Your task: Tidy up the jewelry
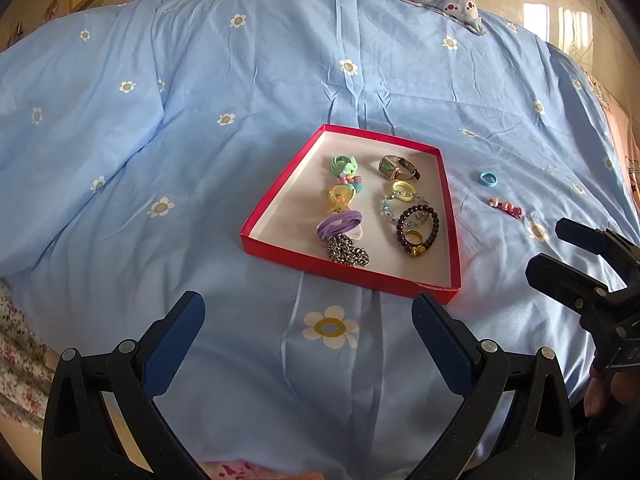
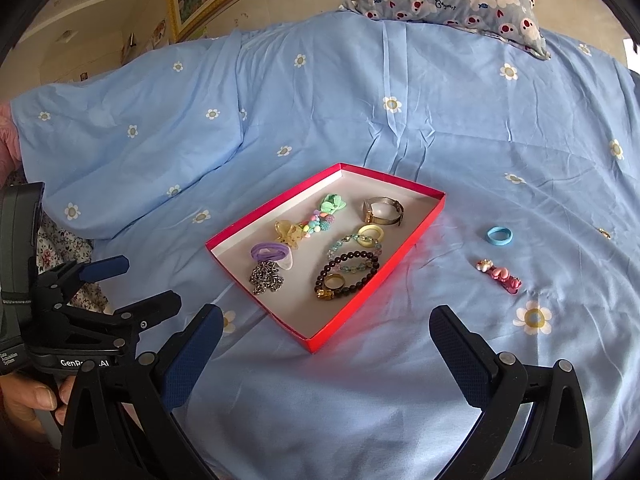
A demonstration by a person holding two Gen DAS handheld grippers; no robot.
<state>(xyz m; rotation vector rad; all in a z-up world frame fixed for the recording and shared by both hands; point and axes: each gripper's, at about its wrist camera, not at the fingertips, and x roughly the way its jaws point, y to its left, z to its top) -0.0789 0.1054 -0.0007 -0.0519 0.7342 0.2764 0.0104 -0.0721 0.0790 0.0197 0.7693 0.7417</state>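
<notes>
Tray [image 2: 372, 288] sits ahead of both grippers, mostly filled: watch [image 2: 383, 210], bead bracelet [image 2: 347, 276], chain [image 2: 267, 278]. Blue ring [image 2: 499, 236] and pink clip [image 2: 499, 276] lie on bedspread [image 2: 320, 120] forward-right of right gripper [image 2: 326, 350], probably its next picks. Left gripper [image 1: 308, 338] and right both wide, holding nothing, hovering short of tray
</notes>
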